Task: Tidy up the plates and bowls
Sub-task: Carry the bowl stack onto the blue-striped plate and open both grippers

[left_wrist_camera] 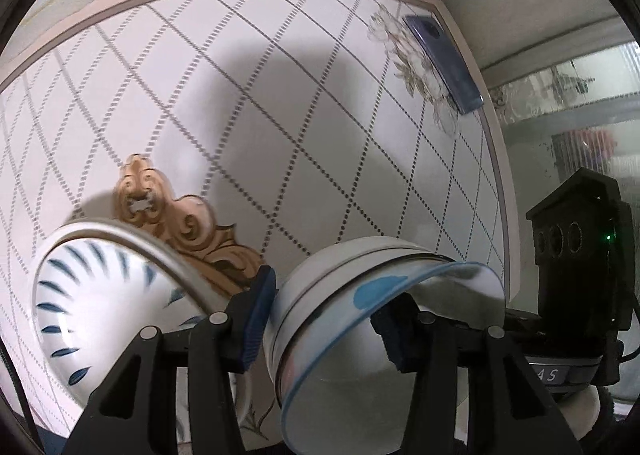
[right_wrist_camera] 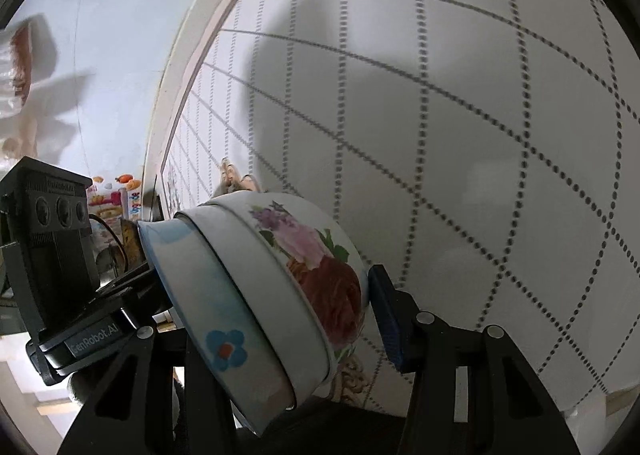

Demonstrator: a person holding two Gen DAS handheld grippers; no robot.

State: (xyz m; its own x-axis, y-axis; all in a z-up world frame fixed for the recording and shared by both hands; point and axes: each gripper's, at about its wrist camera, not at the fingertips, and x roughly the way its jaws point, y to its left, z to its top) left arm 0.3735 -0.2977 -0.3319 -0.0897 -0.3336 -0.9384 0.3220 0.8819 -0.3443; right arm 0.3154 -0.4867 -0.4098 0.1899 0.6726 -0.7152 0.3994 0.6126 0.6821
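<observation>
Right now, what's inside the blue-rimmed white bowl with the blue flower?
A white bowl with pink and red roses is nested in the blue-rimmed bowl. Anything beneath the rose bowl is hidden.

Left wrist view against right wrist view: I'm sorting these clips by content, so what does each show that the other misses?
Only the left wrist view shows a blue-dashed bowl, a phone at the table's far edge and a tan scroll motif. Only the right wrist view shows the rose print on the nested bowls. Both show those bowls, gripped from opposite sides by the two tongs, and the dotted-lattice tabletop.
</observation>
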